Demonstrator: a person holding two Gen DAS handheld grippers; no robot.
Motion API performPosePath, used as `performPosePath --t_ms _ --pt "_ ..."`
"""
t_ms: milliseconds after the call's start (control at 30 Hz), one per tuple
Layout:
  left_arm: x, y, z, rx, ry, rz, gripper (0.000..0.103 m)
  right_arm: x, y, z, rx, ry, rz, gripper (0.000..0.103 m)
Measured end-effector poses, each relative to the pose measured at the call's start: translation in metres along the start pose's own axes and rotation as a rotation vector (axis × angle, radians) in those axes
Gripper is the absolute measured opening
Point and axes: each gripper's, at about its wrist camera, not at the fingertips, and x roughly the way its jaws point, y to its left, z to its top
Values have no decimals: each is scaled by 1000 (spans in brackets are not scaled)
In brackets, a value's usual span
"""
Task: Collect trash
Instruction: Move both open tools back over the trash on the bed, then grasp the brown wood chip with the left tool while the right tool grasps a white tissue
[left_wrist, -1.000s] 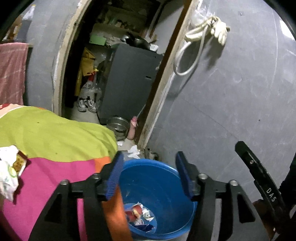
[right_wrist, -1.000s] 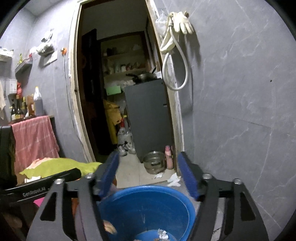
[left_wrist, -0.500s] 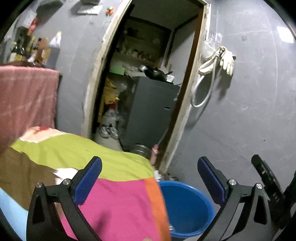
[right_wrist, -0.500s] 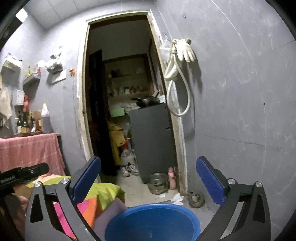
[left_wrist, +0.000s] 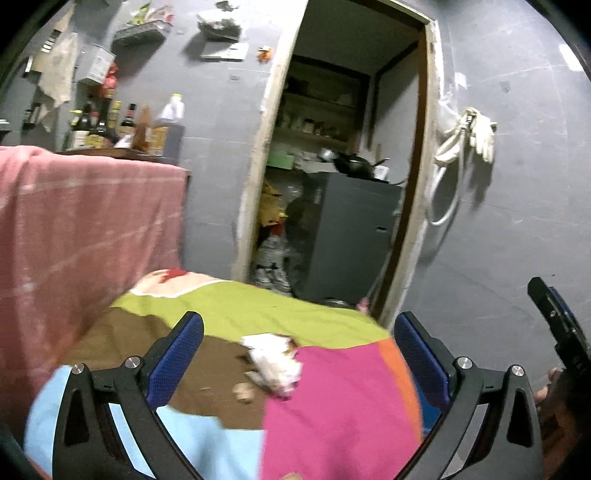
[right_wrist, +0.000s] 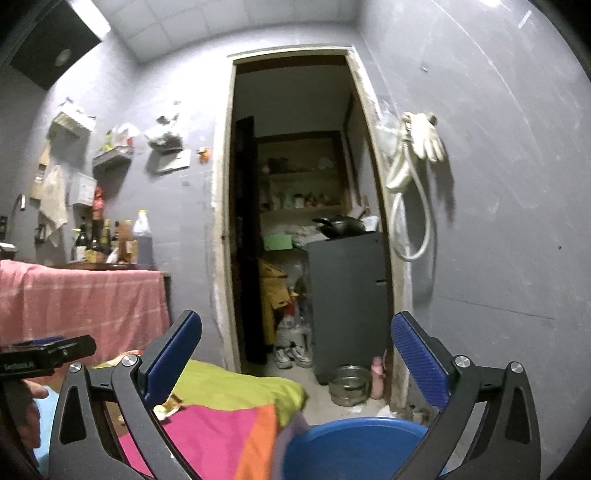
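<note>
A crumpled white wrapper (left_wrist: 275, 360) lies on the colourful patchwork cloth (left_wrist: 332, 406), with a small brown scrap (left_wrist: 243, 392) beside it. My left gripper (left_wrist: 297, 356) is open and empty, held above the cloth with the wrapper between its fingers' line of sight. My right gripper (right_wrist: 295, 356) is open and empty above the blue bucket (right_wrist: 354, 446), which stands on the floor by the cloth's right edge. A bit of the wrapper (right_wrist: 168, 404) shows in the right wrist view. The bucket's inside is hidden.
A pink-draped table (left_wrist: 85, 229) with bottles (left_wrist: 129, 125) stands at the left. An open doorway (right_wrist: 306, 221) leads to a storeroom with a grey cabinet (right_wrist: 347, 302), a metal bowl (right_wrist: 349, 384) and shoes. A hose and glove (right_wrist: 417, 155) hang on the grey wall.
Both grippers opened wider and tilted up and left, away from the bucket. The left view swung from the bucket's inside to the wrapper on the cloth.
</note>
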Motion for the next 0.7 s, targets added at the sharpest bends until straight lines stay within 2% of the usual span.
performPosePath --t_ms 167,333,600,667,700 --pt "-7 33 -13 11 57 57 101 9 28 -12 -10 56 48 103" --pt "2 60 -27 12 149 71 101 38 55 -30 -45 178 123 103" --pt "32 77 -44 28 286 32 100 79 79 -56 -26 326 222 103" --pt "40 79 -46 21 313 15 97 89 85 -62 -28 362 251 97" --pt "44 80 -48 18 330 0 90 96 89 -66 -33 387 269 94"
